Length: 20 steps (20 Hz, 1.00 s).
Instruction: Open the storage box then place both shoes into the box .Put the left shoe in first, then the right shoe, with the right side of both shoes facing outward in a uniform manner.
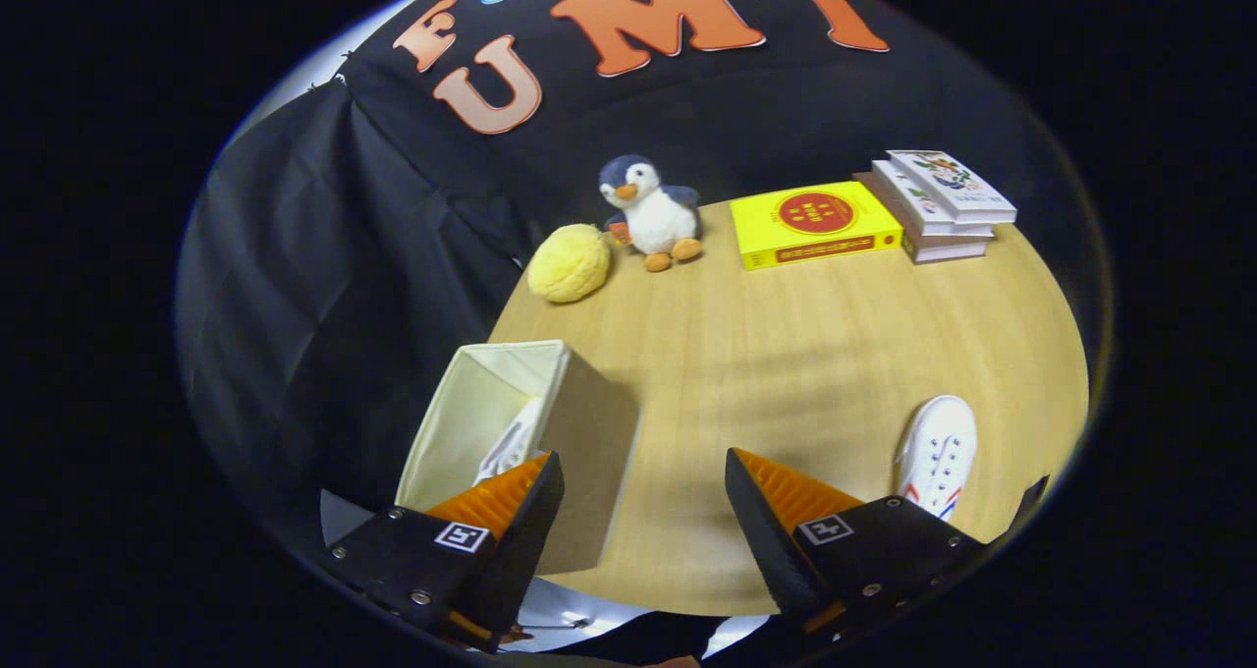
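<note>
A cream fabric storage box [579,422] stands open on the wooden table, just ahead of my left finger. Inside it a white shoe [511,442] leans against the wall, partly hidden by that finger. A second white shoe [940,452] with red and blue marks lies on the table beyond my right finger, toe pointing away. My gripper [643,491] hangs open above the table beside the box, nothing between its fingers.
At the back of the table [805,334] sit a yellow fluffy ball [570,262], a plush penguin [650,211], a yellow book [813,222] and a stack of white books [941,206]. Black cloth hangs past the table's left edge.
</note>
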Tool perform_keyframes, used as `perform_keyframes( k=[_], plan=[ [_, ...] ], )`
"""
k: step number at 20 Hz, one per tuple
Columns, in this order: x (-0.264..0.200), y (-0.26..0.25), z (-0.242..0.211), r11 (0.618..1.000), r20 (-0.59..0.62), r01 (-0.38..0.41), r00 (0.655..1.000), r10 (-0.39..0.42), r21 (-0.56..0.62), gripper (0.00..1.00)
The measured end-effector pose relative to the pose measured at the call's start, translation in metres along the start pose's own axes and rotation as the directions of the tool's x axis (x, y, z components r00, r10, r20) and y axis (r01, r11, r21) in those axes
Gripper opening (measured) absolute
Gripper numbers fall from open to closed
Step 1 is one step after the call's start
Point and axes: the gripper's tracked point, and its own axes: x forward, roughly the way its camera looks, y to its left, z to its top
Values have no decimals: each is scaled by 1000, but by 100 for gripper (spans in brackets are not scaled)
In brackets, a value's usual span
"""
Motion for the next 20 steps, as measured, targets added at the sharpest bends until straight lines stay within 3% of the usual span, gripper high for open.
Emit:
perform_keyframes(
  k=[7, 12, 16, 20],
  plan=[
    [-44, -164, -36, 969, 33, 244, 970, -243, -39, 99],
    [-47, -224, -97, 953, -60, 301, 951, -303, -42, 98],
    [-30, -235, -131, 954, -129, 291, 946, -298, -68, 96],
    [-20, -256, -147, 921, -156, 346, 914, -374, -181, 91]
  ],
)
